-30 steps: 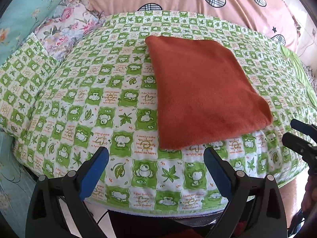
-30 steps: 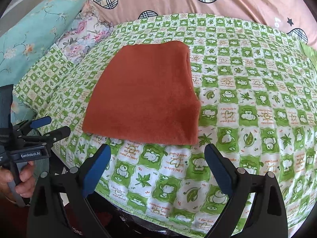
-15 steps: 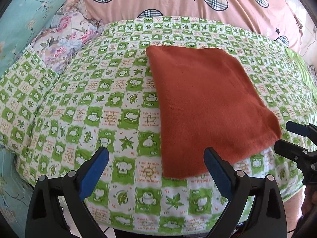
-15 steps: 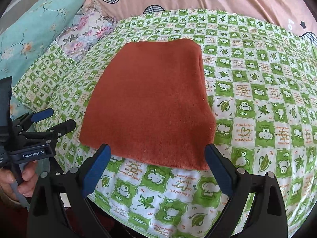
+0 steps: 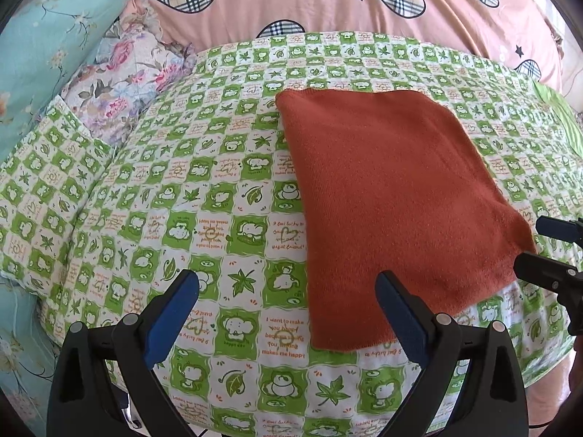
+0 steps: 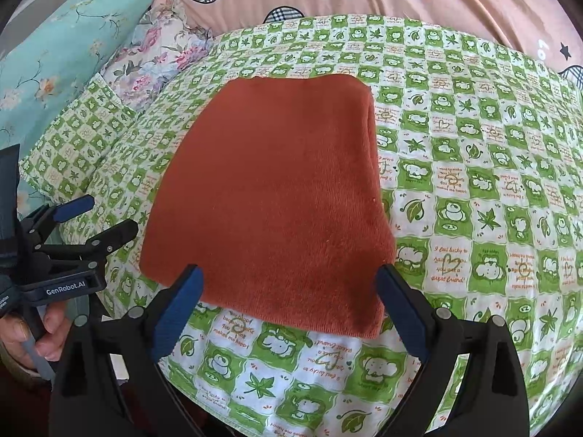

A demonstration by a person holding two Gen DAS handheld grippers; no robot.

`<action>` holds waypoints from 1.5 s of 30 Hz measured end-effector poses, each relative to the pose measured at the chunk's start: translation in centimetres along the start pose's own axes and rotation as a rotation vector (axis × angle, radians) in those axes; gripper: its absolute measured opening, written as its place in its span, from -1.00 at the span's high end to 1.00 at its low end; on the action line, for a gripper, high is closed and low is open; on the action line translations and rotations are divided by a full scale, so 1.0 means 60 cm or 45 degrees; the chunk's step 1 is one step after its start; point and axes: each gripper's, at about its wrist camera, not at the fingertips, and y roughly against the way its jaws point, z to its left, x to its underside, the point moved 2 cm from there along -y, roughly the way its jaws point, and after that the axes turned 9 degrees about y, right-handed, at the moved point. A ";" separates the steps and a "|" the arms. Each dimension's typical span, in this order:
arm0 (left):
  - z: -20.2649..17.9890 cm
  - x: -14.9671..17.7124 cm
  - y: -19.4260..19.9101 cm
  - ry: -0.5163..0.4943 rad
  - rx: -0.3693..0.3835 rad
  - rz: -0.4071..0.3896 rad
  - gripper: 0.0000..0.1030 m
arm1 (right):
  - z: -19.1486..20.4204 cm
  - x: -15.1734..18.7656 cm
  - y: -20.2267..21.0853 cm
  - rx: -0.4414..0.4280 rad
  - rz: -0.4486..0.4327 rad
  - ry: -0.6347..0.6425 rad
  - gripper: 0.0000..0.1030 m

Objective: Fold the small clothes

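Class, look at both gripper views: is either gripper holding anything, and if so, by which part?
Nothing is held. The left gripper and right gripper are both open, near the orange cloth.

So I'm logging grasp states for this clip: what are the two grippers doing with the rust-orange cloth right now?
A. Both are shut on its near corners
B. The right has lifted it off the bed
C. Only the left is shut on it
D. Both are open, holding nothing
D: the left gripper and right gripper both stand with jaws wide apart, and the rust-orange cloth lies flat, folded, on the green checked cover.
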 end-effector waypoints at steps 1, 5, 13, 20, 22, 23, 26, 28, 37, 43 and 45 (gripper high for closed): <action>-0.001 0.000 0.000 0.000 -0.001 0.000 -0.90 | -0.002 -0.003 0.000 0.001 -0.001 0.004 -0.85; -0.004 -0.002 0.004 -0.004 -0.001 -0.012 -0.90 | -0.005 -0.012 0.001 0.002 -0.012 0.008 -0.85; -0.008 -0.005 0.010 -0.016 0.005 -0.033 -0.91 | -0.004 -0.012 0.001 -0.003 -0.021 -0.004 -0.85; -0.009 -0.010 0.003 -0.024 0.012 -0.033 -0.91 | -0.017 -0.024 -0.005 -0.044 -0.056 -0.039 -0.85; -0.010 -0.015 -0.006 -0.022 0.039 -0.021 -0.91 | -0.031 -0.039 -0.010 -0.069 -0.091 -0.069 -0.85; -0.010 -0.020 -0.012 -0.018 0.057 -0.017 -0.91 | -0.040 -0.046 -0.014 -0.076 -0.103 -0.089 -0.85; -0.006 -0.043 -0.036 0.020 0.094 -0.015 -0.91 | -0.069 -0.072 -0.028 -0.098 -0.141 -0.152 -0.83; 0.000 -0.062 -0.061 0.052 0.129 0.009 -0.91 | -0.091 -0.096 -0.048 -0.081 -0.140 -0.189 -0.54; 0.035 -0.146 -0.173 0.210 0.182 0.106 -0.91 | -0.169 -0.183 -0.156 -0.084 -0.095 -0.314 0.07; 0.033 -0.177 -0.214 0.234 0.203 0.128 -0.70 | -0.169 -0.195 -0.132 -0.149 -0.203 -0.330 0.82; 0.027 -0.180 -0.201 0.227 0.213 0.103 -0.66 | -0.160 -0.192 -0.094 -0.129 -0.299 -0.314 0.82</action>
